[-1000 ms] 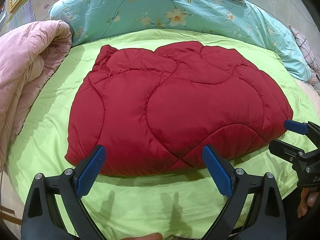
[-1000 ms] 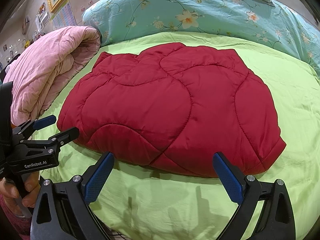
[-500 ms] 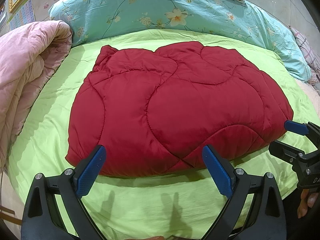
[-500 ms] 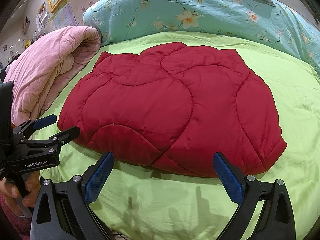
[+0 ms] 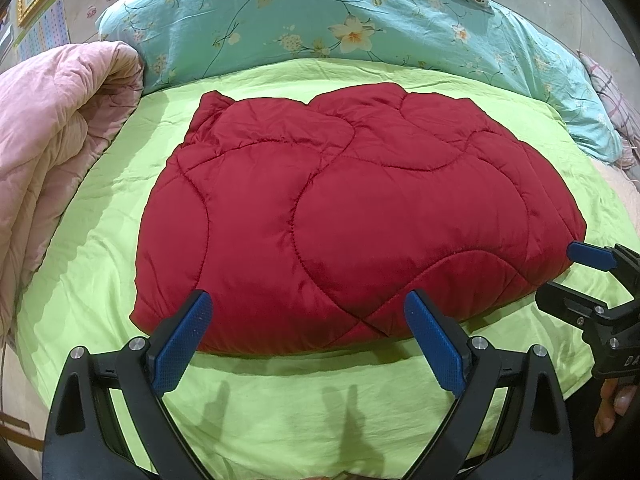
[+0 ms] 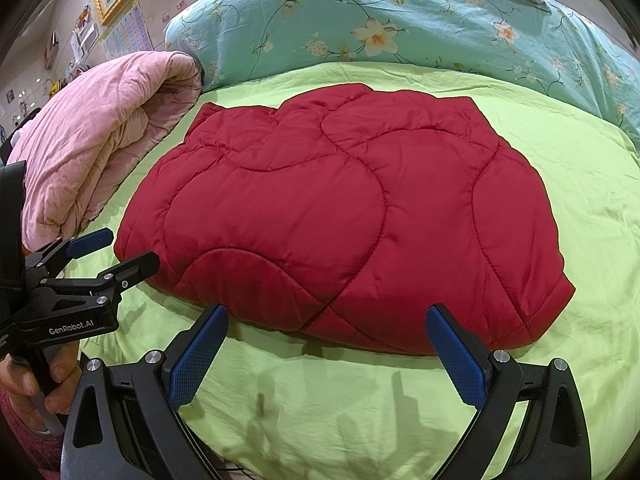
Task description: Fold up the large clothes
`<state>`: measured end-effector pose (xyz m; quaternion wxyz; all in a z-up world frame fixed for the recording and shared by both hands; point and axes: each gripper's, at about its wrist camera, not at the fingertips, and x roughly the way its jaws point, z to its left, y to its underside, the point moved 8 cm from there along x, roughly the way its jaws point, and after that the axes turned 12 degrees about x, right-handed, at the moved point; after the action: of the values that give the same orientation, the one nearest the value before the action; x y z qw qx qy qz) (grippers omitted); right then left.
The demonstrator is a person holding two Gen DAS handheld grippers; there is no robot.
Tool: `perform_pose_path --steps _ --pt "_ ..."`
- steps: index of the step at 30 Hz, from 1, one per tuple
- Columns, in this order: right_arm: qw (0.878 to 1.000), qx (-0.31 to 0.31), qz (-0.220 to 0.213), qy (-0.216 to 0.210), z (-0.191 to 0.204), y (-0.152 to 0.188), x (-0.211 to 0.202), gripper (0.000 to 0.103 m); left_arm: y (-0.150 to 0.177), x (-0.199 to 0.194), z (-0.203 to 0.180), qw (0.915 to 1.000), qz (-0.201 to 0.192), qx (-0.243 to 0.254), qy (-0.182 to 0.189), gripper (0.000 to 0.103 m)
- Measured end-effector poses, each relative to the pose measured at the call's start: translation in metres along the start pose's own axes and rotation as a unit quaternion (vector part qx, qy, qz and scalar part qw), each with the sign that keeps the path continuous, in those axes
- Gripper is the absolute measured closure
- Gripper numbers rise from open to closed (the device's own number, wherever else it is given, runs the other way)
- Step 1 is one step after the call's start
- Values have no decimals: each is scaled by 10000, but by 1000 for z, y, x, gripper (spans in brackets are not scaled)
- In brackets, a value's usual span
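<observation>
No real change over the last second: nothing moves, so I read the fold as done or paused. Green sheet (image 5: 100, 248) is smooth cotton, lightly creased. Red quilted jacket (image 5: 352, 216) sits mid-bed as a puffy, slick, curve-stitched bundle, between the pink comforter (image 5: 52, 140) and floral duvet (image 5: 320, 20). My left gripper (image 5: 306, 336) and right gripper (image 6: 326, 346) hang just short of its near edge, jaws spread wide, holding nothing.
</observation>
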<state>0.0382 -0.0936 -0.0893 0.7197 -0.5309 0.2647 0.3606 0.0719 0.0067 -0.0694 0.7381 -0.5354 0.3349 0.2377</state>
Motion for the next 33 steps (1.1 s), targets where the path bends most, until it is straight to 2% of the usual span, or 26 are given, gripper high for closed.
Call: perform_pose_path --steps 33 --pt "10000 -3 -12 -9 4 1 0 3 -2 1 -1 10000 0 -2 0 5"
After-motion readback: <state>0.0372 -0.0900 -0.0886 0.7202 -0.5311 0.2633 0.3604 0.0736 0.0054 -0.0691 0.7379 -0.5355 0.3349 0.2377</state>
